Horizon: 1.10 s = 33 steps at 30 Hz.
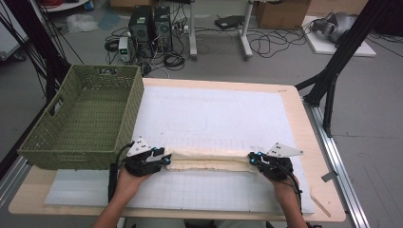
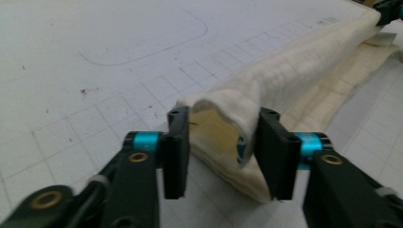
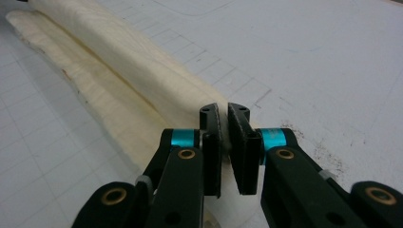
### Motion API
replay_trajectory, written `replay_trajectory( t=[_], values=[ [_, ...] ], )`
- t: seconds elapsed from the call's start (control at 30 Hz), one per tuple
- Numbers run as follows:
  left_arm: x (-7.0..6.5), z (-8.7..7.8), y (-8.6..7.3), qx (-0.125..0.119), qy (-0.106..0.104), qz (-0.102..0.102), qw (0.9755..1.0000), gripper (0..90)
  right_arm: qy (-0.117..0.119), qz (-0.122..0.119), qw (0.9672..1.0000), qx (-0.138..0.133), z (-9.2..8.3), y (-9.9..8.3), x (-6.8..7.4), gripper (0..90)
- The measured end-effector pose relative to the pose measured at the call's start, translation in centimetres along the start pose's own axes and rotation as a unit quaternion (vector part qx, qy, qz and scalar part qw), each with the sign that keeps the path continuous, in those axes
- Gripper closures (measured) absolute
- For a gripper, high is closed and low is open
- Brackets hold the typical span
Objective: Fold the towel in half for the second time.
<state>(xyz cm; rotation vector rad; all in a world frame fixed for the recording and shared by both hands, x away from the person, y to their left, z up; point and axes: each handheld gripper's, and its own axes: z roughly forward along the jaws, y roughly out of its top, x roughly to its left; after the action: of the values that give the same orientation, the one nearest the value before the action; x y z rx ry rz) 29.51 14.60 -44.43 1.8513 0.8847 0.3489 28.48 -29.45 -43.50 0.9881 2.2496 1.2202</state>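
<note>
From the high view, I see the folded cloth (image 1: 209,160) lying across the near table (image 1: 304,118), a hand-held gripper at each end, a basket (image 1: 85,118) at left. In the left gripper view, my left hand-held gripper (image 2: 223,152) stands apart around the cloth's end fold, not pinching. In the right gripper view, my right hand-held gripper (image 3: 223,137) is clamped on the other end. I'd release it level so the fold stays aligned.

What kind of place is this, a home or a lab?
Most likely a lab or workshop: computer towers and loose cables sit on a bare floor, with cardboard boxes beyond the gridded table mat.
</note>
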Motion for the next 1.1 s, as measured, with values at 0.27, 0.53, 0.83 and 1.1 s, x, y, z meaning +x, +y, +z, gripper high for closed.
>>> replay_trajectory(
  t=[0.27,0.53,0.83,1.1],
  values=[
    [-0.4,-1.5,2.0,-0.095,-0.012,-0.005,0.9954,41.3,-0.001,-0.003,1.0000,0.003,-0.3,-0.2,0.2,83.8],
    [-0.4,0.4,2.3,-0.063,-0.015,-0.017,0.9978,48.3,-0.004,-0.018,0.9998,0.009,-0.6,-0.3,0.6,84.1],
    [-1.3,2.7,0.9,0.026,-0.012,0.010,0.9995,58.3,-0.013,-0.018,0.9996,0.016,-1.0,-0.4,0.8,72.8],
    [-1.7,2.9,0.7,0.047,-0.005,0.028,0.9985,57.5,-0.073,0.018,0.9953,-0.061,-3.2,2.6,1.0,39.9]
  ],
)
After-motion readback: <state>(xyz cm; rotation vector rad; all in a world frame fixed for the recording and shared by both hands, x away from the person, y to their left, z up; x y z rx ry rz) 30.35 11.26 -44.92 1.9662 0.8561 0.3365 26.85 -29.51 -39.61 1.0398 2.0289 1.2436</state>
